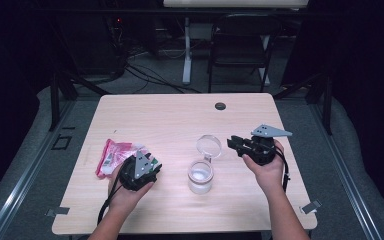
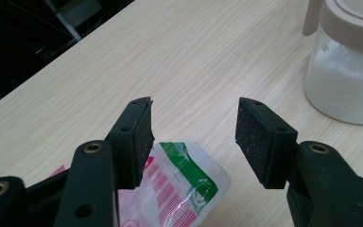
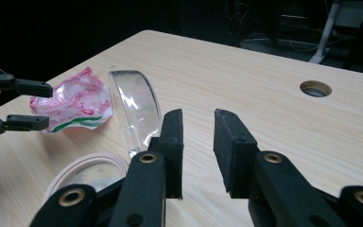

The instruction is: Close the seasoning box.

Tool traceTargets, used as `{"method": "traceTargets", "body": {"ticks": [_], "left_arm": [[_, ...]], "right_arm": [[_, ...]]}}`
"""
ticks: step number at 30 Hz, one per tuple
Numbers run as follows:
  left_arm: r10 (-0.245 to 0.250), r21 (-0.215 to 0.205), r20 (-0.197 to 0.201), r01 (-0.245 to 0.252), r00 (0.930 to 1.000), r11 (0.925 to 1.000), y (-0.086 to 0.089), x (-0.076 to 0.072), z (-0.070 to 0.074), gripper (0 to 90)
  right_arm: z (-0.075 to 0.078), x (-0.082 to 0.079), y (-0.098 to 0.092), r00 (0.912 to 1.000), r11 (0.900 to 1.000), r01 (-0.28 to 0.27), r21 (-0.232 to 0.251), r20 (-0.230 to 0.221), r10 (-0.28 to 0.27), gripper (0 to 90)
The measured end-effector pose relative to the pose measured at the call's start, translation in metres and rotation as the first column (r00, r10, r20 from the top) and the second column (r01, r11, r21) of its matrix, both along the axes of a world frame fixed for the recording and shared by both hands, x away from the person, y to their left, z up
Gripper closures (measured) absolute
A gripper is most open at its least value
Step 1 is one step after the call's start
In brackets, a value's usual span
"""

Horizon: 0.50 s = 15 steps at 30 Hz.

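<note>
A clear jar (image 1: 200, 176) holding white powder (image 2: 345, 80) stands mid-table, its hinged clear lid (image 1: 208, 146) flipped back and upright (image 3: 134, 106). Its pinkish rim (image 3: 87, 168) lies just below my right gripper. A pink, white and green packet (image 1: 112, 155) lies flat on the table at the left. My left gripper (image 1: 155, 164) hovers over the packet's near corner (image 2: 184, 189), its jaws (image 2: 194, 137) open and empty. To the right of the lid, my right gripper (image 1: 234, 144) is open with a narrow, empty gap (image 3: 198, 151).
The wooden table (image 1: 180, 115) has a round cable hole (image 1: 220, 106) near its far edge (image 3: 315, 88). Beyond the table stand a black folding chair (image 1: 240, 50), a white desk leg (image 1: 186, 50) and floor cables. Dark stands flank both sides.
</note>
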<state>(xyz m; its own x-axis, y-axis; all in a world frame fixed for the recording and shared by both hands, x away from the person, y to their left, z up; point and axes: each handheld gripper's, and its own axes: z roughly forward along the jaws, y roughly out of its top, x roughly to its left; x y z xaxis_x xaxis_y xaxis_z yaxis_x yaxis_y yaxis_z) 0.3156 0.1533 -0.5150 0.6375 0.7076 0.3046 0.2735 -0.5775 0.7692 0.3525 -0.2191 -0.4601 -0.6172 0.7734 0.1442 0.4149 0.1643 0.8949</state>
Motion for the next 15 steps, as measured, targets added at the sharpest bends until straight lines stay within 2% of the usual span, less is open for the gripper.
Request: {"method": "traceTargets", "body": {"ticks": [15], "left_arm": [[-0.007,0.005,0.004,0.007,1.0,1.0,-0.0018,-0.0044,0.0002,47.0]], "right_arm": [[-0.0095,0.0073,0.0029,0.9996,1.0,0.011,-0.009,-0.026,-0.011,81.6]]}}
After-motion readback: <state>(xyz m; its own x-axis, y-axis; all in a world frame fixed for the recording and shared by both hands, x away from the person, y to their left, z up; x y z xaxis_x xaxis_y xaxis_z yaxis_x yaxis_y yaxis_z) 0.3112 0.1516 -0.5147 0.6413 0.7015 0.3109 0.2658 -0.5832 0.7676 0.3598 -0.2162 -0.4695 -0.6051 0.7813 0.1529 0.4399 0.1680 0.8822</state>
